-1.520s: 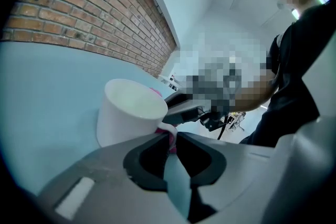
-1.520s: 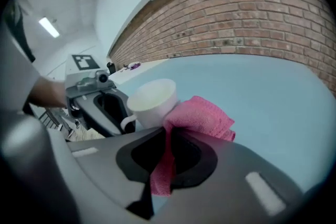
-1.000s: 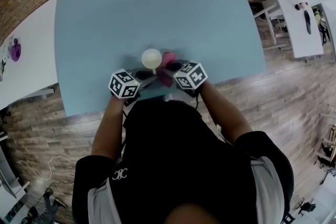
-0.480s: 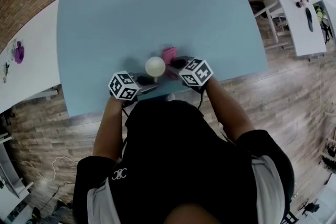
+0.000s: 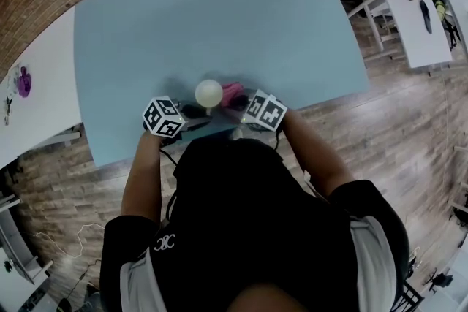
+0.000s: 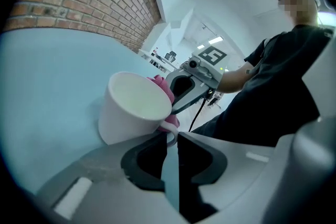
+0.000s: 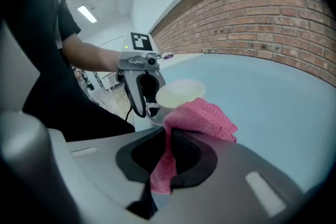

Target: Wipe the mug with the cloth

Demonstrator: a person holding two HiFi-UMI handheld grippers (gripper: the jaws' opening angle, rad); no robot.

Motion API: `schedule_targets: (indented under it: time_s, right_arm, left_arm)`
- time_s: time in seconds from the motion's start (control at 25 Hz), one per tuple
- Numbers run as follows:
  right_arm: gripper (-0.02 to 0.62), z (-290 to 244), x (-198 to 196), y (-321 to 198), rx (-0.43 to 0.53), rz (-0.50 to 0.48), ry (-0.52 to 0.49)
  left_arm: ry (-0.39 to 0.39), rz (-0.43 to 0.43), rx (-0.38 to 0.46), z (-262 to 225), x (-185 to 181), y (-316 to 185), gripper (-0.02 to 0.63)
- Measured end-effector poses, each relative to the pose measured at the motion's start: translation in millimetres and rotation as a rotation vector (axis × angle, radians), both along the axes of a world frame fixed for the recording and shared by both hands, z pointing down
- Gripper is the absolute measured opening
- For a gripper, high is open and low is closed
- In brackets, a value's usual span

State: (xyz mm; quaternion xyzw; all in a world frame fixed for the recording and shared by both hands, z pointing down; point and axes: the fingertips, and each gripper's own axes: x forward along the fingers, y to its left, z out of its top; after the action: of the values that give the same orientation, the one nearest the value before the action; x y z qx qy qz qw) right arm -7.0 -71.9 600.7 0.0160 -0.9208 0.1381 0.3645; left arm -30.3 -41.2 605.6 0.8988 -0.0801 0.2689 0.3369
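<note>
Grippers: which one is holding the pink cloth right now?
The right gripper: its fingers pinch the pink cloth, while the left gripper holds the white mug.

Your pale blue table (image 5: 219, 11) stretches away ahead of both pairs of jaws, and its near edge lies right below them. Just past your left jaws, and to the left of your right jaws, the white mug (image 5: 208, 93) tilts over the tabletop. Whether its base touches the top can't be made out.
</note>
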Motion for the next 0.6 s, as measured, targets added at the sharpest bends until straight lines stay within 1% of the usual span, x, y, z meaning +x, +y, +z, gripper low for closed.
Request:
schedule_targets:
  time_s: [0.04, 0.12, 0.16, 0.2, 0.24, 0.32, 0.36, 0.44, 0.52, 0.56, 0.6]
  right_arm:
    - [0.037, 0.1, 1.1, -3.0, -0.001, 0.018, -0.003]
    - [0.037, 0.0, 4.9, -8.7, -0.002, 0.044, -0.008]
    - [0.037, 0.1, 7.0, -11.0, -0.001, 0.052, -0.008]
    - [0.037, 0.1, 8.6, -12.7, -0.001, 0.058, -0.009]
    - [0.037, 0.1, 9.6, -13.8, -0.002, 0.061, -0.011]
    - [0.037, 0.1, 9.7, -14.7, -0.005, 0.065, -0.013]
    - [0.037, 0.1, 8.9, -14.6, -0.005, 0.064, -0.013]
    - [0.037, 0.2, 6.6, -14.3, -0.001, 0.061, -0.011]
    - [0.037, 0.1, 5.5, -14.5, 0.004, 0.059, -0.008]
    - [0.037, 0.0, 6.1, -14.7, 0.005, 0.059, -0.006]
    - [0.037, -0.1, 7.2, -14.6, 0.005, 0.060, -0.005]
  left_arm:
    - [-0.024, -0.007, 0.032, 0.7, -0.2, -0.7, 0.066]
    - [-0.068, -0.040, 0.116, 0.6, -0.3, -1.7, 0.162]
    - [-0.077, -0.073, 0.160, -1.2, -0.2, -1.6, 0.189]
    - [-0.082, -0.118, 0.199, -3.4, -0.9, -1.0, 0.222]
    - [-0.089, -0.171, 0.232, -5.1, -3.0, -0.1, 0.236]
    - [-0.120, -0.292, 0.281, -5.7, -11.4, 1.2, 0.236]
    - [-0.143, -0.364, 0.292, -5.8, -17.0, 0.5, 0.236]
    - [-0.173, -0.549, 0.274, -10.4, -28.8, -5.2, 0.236]
    - [-0.160, -0.770, 0.185, -17.2, -37.0, -11.7, 0.232]
    - [-0.154, -0.851, 0.134, -18.5, -37.5, -12.3, 0.232]
    - [-0.163, -0.895, 0.100, -18.8, -35.1, -11.5, 0.230]
